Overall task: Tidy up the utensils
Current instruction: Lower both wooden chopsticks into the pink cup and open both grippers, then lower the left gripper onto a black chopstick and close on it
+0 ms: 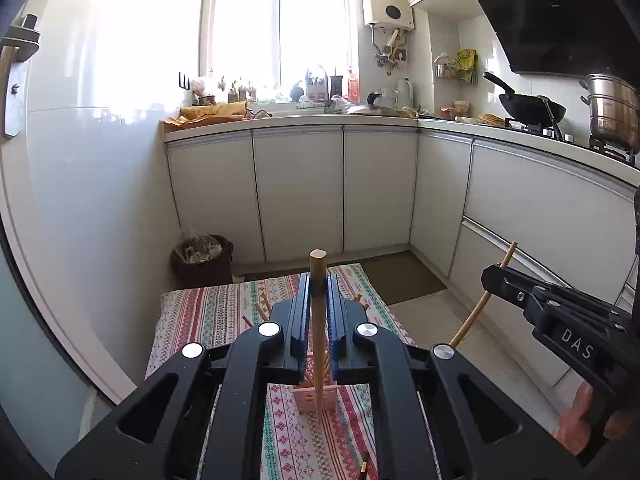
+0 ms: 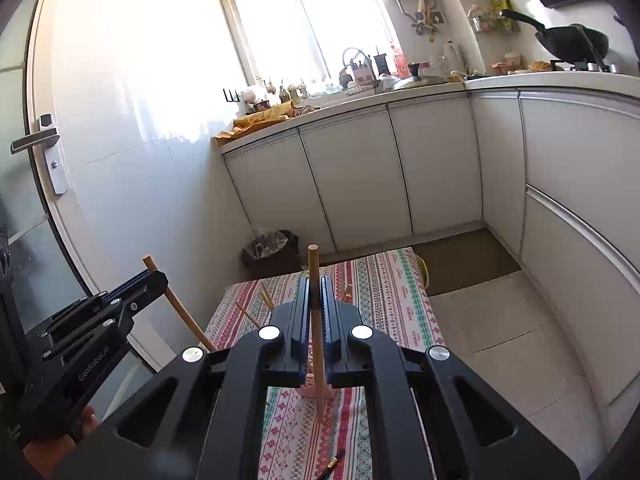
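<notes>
A basket [image 1: 314,398] sits on the table [image 1: 200,312]. A bin [image 1: 204,258] stands on the floor behind the table, in front of the cupboards [image 1: 298,192].

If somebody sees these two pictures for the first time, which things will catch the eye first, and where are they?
First, the two black grippers: the left gripper and the right gripper are each shut on one upright wooden chopstick, above a small table with a striped patterned cloth. Below them on the cloth stands a pink basket with more chopsticks. Behind, a bright window glares over the white kitchen cabinets.
</notes>
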{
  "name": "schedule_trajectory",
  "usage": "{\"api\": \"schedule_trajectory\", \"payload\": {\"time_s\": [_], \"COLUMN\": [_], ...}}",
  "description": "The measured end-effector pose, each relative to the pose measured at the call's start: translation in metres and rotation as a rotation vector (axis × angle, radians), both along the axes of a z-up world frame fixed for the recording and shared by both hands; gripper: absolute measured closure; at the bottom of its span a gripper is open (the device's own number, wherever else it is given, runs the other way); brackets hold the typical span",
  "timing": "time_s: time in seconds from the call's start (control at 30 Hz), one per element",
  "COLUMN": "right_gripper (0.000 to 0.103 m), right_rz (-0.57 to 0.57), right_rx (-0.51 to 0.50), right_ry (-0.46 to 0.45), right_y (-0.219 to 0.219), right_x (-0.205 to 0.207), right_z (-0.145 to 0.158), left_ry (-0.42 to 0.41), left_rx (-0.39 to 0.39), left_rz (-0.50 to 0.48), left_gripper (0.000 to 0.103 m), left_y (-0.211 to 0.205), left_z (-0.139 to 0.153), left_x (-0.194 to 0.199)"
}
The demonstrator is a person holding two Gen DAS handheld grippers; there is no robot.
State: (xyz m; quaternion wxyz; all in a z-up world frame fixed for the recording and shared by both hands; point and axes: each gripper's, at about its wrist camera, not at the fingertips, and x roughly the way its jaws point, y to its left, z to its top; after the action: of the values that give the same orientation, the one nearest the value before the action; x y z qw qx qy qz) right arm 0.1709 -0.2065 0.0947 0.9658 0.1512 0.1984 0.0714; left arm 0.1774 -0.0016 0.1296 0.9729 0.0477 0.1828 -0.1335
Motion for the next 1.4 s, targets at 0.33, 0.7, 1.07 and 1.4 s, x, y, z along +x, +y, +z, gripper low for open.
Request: {"api": "schedule_trajectory", "payload": {"time_s": [0.33, 0.7, 1.07, 1.4], "right_gripper": [0.097, 0.097, 0.093, 0.068], "right_rz": [0.004, 0.028, -0.038, -0.055], "right_rx": [-0.031, -0.026, -0.053, -0.078], "right_ry": [-0.032, -0.009, 0.050, 0.017], "right_y": [0.024, 0.040, 0.033, 0.032], "right_x": [0.061, 0.108, 0.105, 0.066], "right_z": [0.000, -0.034, -0.039, -0.015], "left_ry": [0.010, 0.046, 0.048, 0.014], "left_rx": [-0.023, -0.070, -0.119, -0.096], "left_rz": [0.015, 0.011, 0.070, 0.089], "left_gripper": [0.096, 0.095, 0.068, 0.053], "left_y": [0.002, 0.003, 0.027, 0.029], "left_z": [-0.008, -0.034, -0.034, -0.016], "left_x": [0.057, 0.101, 0.089, 0.052]}}
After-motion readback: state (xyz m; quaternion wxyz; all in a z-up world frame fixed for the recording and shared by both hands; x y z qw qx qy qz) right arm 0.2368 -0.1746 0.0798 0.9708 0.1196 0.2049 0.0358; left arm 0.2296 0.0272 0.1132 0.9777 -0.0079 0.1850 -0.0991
